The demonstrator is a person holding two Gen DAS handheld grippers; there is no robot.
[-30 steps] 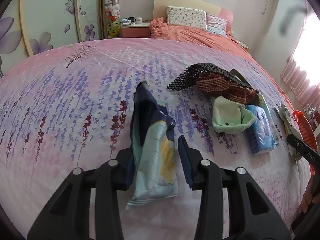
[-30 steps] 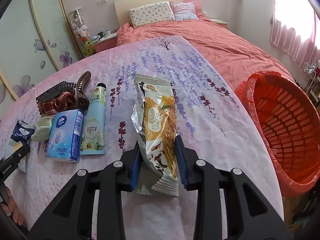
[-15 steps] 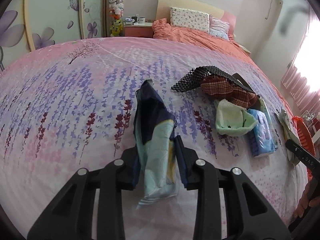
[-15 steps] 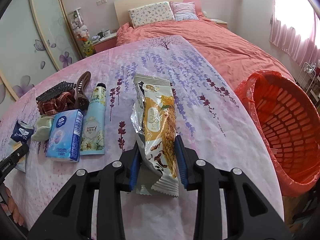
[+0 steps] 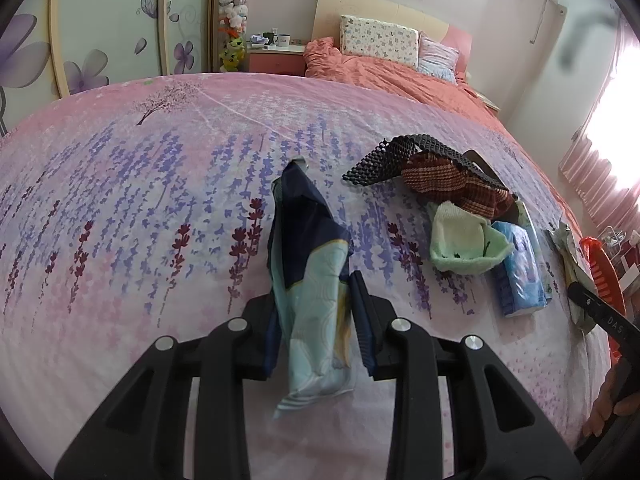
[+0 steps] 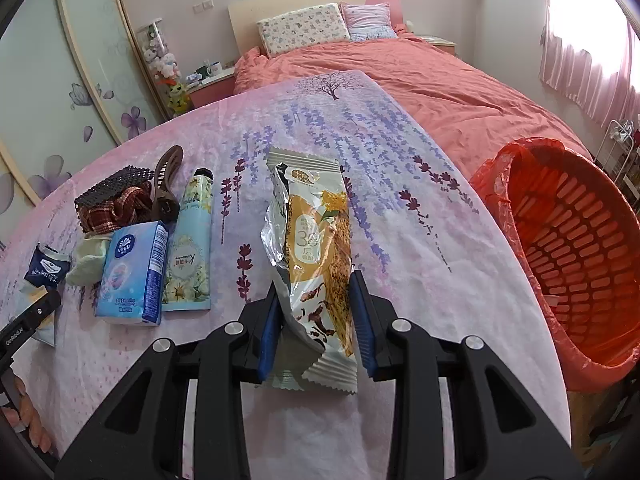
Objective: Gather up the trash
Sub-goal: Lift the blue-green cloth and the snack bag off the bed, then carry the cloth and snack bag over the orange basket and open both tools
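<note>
In the left wrist view my left gripper [image 5: 312,292] is shut on a crumpled navy and pale blue wrapper [image 5: 308,236], which stands up between the pads off the lavender-print bedspread [image 5: 140,220]. The right wrist view shows my right gripper [image 6: 316,288] shut on the lower half of a gold and silver snack wrapper [image 6: 316,220]; its torn top lies forward over the bedspread. A red plastic basket [image 6: 580,248] lined with a red bag sits just off the bed's edge, to the right of that gripper.
Left of the snack wrapper lie a blue tissue pack [image 6: 132,272], a floral tube [image 6: 190,248], a brown hair claw [image 6: 164,184], a plaid cloth under black mesh [image 6: 112,204] and a pale green sock [image 5: 464,240]. An orange duvet and pillows [image 6: 304,28] lie beyond.
The left jaws came together on the blue wrapper and squeezed it narrower and more upright. The right gripper and its snack wrapper stayed put.
</note>
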